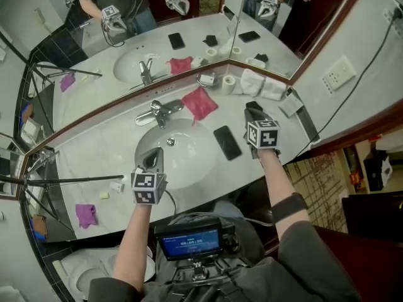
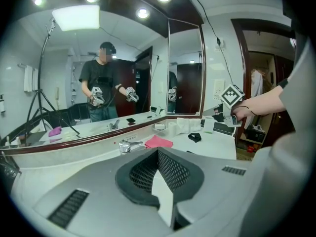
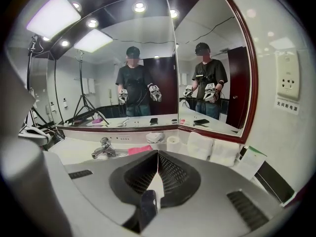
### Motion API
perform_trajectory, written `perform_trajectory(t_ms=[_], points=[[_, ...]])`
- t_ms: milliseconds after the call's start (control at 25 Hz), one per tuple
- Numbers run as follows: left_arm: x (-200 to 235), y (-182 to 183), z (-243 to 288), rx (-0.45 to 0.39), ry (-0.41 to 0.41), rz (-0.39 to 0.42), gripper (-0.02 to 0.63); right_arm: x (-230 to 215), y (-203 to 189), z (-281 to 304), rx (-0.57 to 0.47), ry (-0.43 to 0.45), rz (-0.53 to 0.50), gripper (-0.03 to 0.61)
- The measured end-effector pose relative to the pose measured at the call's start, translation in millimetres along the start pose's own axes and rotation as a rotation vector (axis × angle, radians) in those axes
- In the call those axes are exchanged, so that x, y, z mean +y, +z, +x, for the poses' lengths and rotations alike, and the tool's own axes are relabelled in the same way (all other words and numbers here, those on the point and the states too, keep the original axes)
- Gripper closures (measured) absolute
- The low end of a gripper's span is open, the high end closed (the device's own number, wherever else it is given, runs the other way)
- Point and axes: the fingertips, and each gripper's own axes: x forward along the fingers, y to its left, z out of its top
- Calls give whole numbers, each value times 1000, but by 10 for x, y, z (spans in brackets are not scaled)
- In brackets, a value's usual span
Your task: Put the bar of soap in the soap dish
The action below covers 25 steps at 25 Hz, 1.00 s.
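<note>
Nearest, at 8 o'clock of the basin, purple cloth on the counter. Just beyond it, small pale yellowish block beside a small white box; looks like the bar of soap, but too small to tell surely. At 7 o'clock, over the basin rim, left gripper: jaws pressed together, nothing between them. At 3 o'clock, flat on the counter, black phone. Just past it, at 2 o'clock, right gripper, jaws also closed tight, gripping nothing. Farther, at 12 o'clock, chrome faucet, with pink cloth at 1 o'clock. Farthest, close under the mirror, metal soap dish, well apart from the pale yellowish block; holds something whitish, not clear what. At its 3 o'clock, paper roll, then folded white towels.
</note>
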Motion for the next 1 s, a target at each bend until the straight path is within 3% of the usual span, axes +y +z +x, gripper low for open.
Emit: perform_trajectory(t_ms=[360, 480, 640, 800, 1000], points=[[-22, 35, -139, -30, -5, 47, 614, -98, -202, -193, 18, -26, -2, 557], [-25, 81, -130, -45, -5, 79, 614, -168, -196, -194, 16, -41, -38, 557], [-71, 86, -91, -40, 6, 63, 614, -287, -125, -151, 32, -46, -116, 557], [-110, 122, 37, -30, 51, 41, 614, -446, 35, 40, 43, -16, -250, 555], [-242, 157, 275, -16, 163, -9, 614, -489, 454, 480, 22, 93, -531, 555]])
